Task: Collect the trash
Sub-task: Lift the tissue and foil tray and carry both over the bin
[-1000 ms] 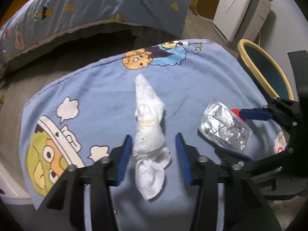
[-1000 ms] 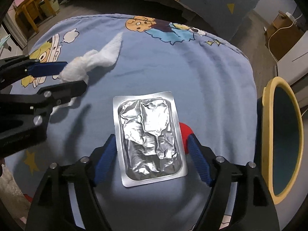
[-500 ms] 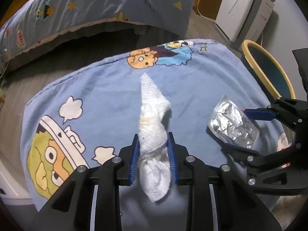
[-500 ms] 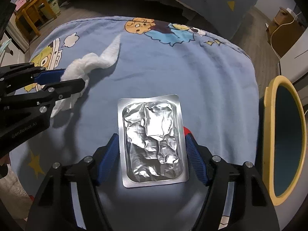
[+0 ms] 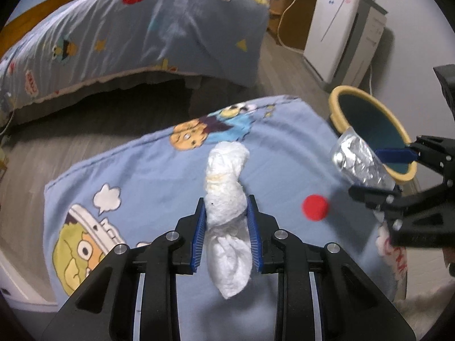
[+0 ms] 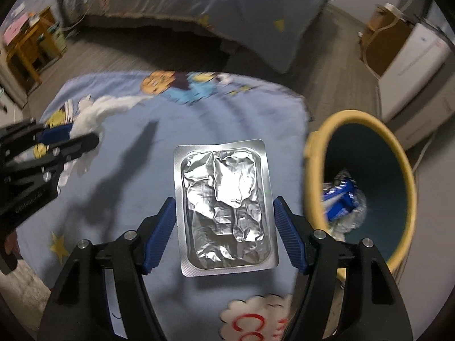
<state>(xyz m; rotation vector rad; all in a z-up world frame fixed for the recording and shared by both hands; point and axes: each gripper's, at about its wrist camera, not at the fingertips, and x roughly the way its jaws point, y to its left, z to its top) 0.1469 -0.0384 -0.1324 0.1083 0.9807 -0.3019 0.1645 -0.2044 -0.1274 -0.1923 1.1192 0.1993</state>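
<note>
My left gripper (image 5: 226,201) is shut on a twisted white tissue wad (image 5: 227,170), which hangs clear above the blue cartoon blanket (image 5: 156,170). In the right wrist view, the right gripper (image 6: 224,201) is shut on a flat silver foil blister pack (image 6: 224,170), its blue pads pressing both long edges. The pack is off the blanket, beside the yellow-rimmed bin (image 6: 312,153). The left wrist view shows the foil pack (image 5: 352,159) in the right gripper (image 5: 379,173), in front of the bin (image 5: 335,105). The left gripper (image 6: 82,133) and tissue (image 6: 108,105) appear at the left of the right wrist view.
A small red ball (image 5: 315,207) lies on the blanket where the pack was. Inside the bin is a blue and silver wrapper (image 6: 341,196). A bed with a blue cover (image 5: 142,28) stands behind, and a white appliance (image 5: 341,28) stands at the back right.
Both grippers closed on their items and rose. The tissue and the foil pack left the blanket, which uncovered the red ball. The foil pack moved toward the bin.
</note>
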